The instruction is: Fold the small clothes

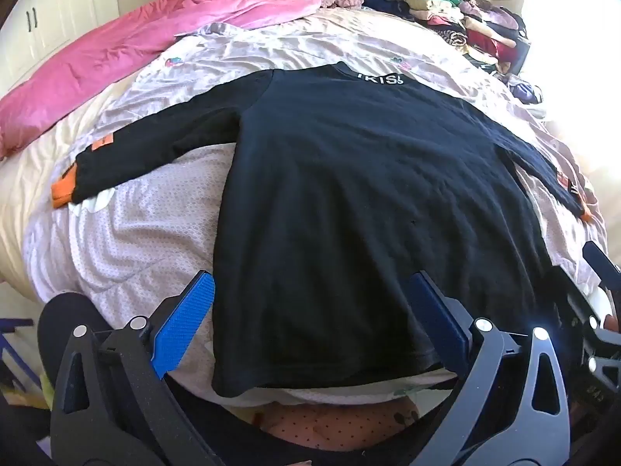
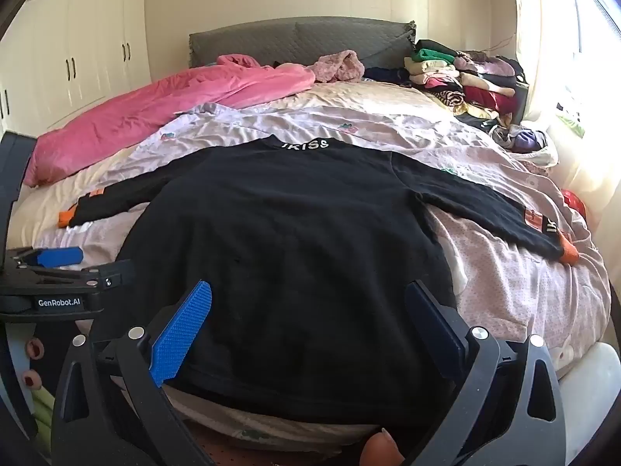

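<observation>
- Left wrist view shows a black shirt [image 1: 349, 202] lying flat on the bed [image 1: 128, 240], filling the middle of the frame, with its collar toward the top.
- Both sleeves are spread out, one to the left edge and one to the right edge.
- Jaws of the left gripper [image 1: 310, 318] are spread wide and hold nothing; they sit over the lower left part of the shirt, near its hem.
- Right wrist view shows the right gripper [image 2: 308, 322] with its jaws wide apart too, empty, over the lower middle of the shirt.
- I think no fold is made yet, so this looks like the start.
- Next, I think a gripper should go to a sleeve or side edge, pinch it, and bring it over the middle.
</observation>
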### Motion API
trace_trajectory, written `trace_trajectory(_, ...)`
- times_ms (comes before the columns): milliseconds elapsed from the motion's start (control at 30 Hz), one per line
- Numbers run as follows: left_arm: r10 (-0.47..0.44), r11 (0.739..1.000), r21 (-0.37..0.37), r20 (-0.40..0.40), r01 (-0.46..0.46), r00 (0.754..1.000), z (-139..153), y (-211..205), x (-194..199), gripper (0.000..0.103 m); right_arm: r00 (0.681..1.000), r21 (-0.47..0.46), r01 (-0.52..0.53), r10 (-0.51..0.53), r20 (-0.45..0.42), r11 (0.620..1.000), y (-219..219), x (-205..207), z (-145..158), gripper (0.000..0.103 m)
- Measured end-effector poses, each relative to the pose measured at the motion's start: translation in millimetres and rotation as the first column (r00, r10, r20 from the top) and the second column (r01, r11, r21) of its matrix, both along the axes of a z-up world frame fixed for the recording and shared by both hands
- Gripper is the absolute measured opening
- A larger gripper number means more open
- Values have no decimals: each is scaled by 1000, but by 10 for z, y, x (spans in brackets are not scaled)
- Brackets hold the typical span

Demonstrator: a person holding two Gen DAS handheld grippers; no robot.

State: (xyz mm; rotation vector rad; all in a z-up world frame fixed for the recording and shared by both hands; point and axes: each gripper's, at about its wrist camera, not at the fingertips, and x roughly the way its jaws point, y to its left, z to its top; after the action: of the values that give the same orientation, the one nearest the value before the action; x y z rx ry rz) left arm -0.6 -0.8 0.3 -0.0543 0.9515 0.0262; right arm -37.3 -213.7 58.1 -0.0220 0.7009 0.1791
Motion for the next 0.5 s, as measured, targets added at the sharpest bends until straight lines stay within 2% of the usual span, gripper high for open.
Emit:
trace_trajectory(100, 3, 1000, -8, 15, -2, 1000, -12, 19, -32, 94, 1000, 13, 11, -11, 8, 1000, 51, -23, -16, 99)
trace_trajectory(167, 2, 1000, 29, -2, -2, 1000, -18, -86, -5, 94, 1000, 75, 7, -6, -8, 997, -46, -13, -16, 99)
trace_trajectory(267, -2, 1000, -10, -8, 2, 1000, 13, -8, 10, 94, 1000, 57, -5, 5, -3, 998, -48, -8, 14, 99)
trace_trajectory(500, -1, 1000, -13, -4, 1, 1000, 3, 7, 5, 94, 1000, 33, 5, -5, -3, 999, -32, 5, 8, 99)
